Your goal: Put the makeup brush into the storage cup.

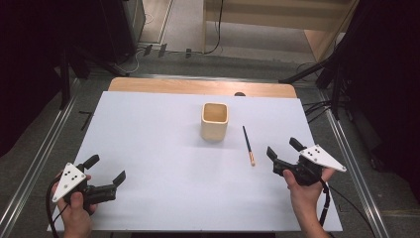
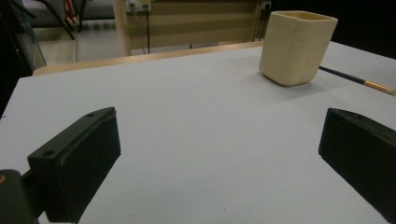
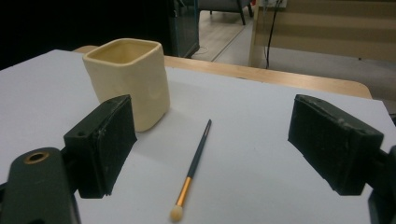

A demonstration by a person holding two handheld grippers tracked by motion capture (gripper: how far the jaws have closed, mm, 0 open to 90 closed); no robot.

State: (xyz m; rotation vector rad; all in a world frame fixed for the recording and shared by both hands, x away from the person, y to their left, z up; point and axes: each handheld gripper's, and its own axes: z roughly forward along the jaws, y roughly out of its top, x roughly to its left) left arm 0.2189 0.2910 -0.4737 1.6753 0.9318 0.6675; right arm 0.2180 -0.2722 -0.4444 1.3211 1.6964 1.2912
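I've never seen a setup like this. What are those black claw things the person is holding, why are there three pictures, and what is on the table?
No robot arm here: a person holds a hand tool with two black jaws in each hand. In the high view, shot from above the person's side of the table, the left gripper is at the lower left and the right gripper at the lower right. The grey three-cornered plates and trailing cables belong to the tools.

The other two pictures come from small cameras riding on each tool, looking out between its own jaws.

On the white table stand a cream square cup, open side up, and beside it, apart from it, lies a small brush with a dark handle and pale tip. In the right gripper view the brush lies just ahead of the open jaws.

Both grippers are open and hold nothing.
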